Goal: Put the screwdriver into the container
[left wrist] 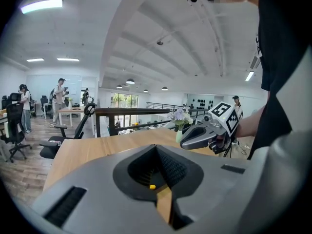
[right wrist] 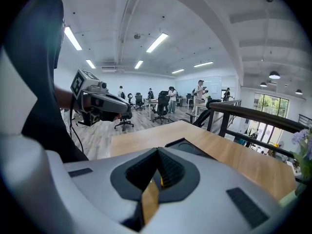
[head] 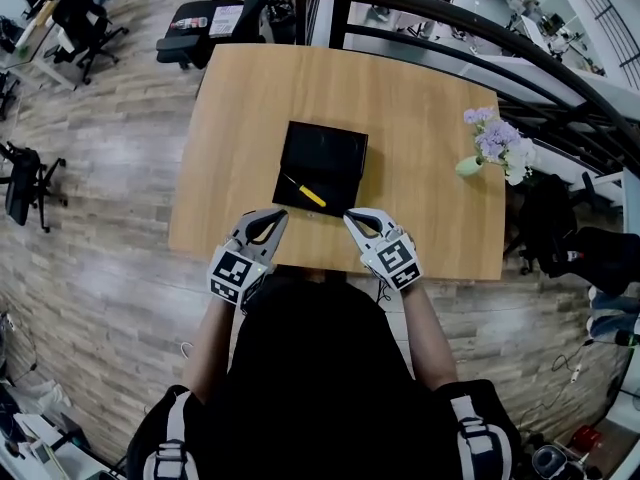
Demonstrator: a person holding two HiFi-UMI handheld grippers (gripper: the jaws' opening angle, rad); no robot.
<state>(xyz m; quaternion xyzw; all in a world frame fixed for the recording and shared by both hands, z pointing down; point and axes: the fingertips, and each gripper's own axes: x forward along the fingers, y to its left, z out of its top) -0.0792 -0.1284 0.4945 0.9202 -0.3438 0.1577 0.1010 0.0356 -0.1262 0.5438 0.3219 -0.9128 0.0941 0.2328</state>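
Observation:
A black, shallow container lies in the middle of the wooden table. The screwdriver, with a yellow handle and dark shaft, lies inside it near the front left corner. My left gripper and right gripper hover shut and empty just in front of the container, over the table's near edge. Through the hollow of the left gripper, a bit of yellow handle shows. The right gripper looks over the container. Each gripper sees the other, right gripper and left gripper.
A vase of purple flowers stands at the table's right edge. A dark railing runs behind the table. Office chairs stand at the far left; people stand at desks in the background.

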